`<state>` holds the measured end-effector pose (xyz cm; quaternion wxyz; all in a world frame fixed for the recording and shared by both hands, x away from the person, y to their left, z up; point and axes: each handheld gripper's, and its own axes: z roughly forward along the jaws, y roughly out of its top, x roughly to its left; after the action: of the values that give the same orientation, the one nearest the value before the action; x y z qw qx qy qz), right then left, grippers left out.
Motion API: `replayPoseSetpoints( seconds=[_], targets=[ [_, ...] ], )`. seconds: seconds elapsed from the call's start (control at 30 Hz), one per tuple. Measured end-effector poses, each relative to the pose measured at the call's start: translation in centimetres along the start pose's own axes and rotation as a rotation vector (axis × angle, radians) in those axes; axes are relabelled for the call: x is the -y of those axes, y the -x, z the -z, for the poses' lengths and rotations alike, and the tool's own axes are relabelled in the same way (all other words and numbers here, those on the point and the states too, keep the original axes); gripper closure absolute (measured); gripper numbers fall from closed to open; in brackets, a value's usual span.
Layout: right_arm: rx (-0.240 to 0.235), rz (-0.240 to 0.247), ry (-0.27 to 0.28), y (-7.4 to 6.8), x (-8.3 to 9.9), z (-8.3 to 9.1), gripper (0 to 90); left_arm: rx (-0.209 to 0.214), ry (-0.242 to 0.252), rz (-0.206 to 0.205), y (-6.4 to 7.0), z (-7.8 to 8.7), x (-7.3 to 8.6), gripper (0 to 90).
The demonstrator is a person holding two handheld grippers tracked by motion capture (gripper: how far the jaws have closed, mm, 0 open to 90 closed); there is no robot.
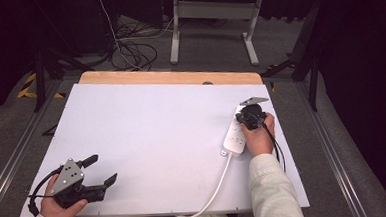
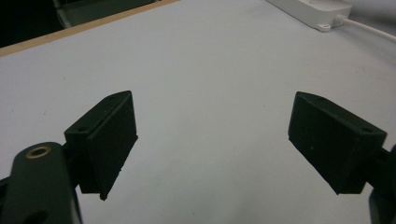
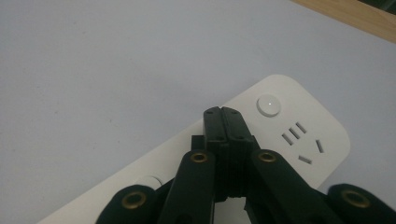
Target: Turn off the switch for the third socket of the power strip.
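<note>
Beneath the right gripper's [image 3: 223,112] closed jaws lies the power strip [image 3: 299,135].

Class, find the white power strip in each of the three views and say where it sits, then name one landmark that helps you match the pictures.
High view: the power strip lies at the table's right side, under the right gripper.
Left gripper view: its end shows at the top right corner, cable attached.
Right gripper view: it runs diagonally across the lower half, behind the shut jaws.
Shared landmark: the table's wooden edge.
</note>
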<state>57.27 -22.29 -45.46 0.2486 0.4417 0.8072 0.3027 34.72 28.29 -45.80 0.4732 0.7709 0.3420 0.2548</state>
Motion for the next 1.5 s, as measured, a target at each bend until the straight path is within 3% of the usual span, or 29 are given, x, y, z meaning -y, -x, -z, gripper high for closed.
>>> replayPoseSetpoints(
  seconds=[0.8, 1.1, 1.17, 1.23, 1.5],
  targets=[
    [0.03, -0.013, -0.024, -0.5, -0.3, -0.1, 90.0, 0.001, 0.003, -0.005, 0.1, 0.0, 0.0, 16.0],
    [0.069, 0.033, -0.06, -0.9, -1.0, 0.2, 90.0, 0.004, 0.003, -0.006, 0.2, 0.0, -0.1, 16.0],
    [0.066, 0.034, 0.009, -1.2, -1.1, 1.0, 90.0, 0.001, 0.003, -0.007, 0.1, 0.0, -0.1, 16.0],
    [0.052, 0.025, 0.045, -1.3, -1.5, 1.6, 90.0, 0.003, 0.002, -0.003, 0.0, 0.0, -0.1, 16.0],
    [0.036, 0.023, 0.072, -1.3, -1.9, 2.7, 90.0, 0.0, 0.0, -0.003, 0.1, 0.0, -0.1, 16.0]
  ],
)
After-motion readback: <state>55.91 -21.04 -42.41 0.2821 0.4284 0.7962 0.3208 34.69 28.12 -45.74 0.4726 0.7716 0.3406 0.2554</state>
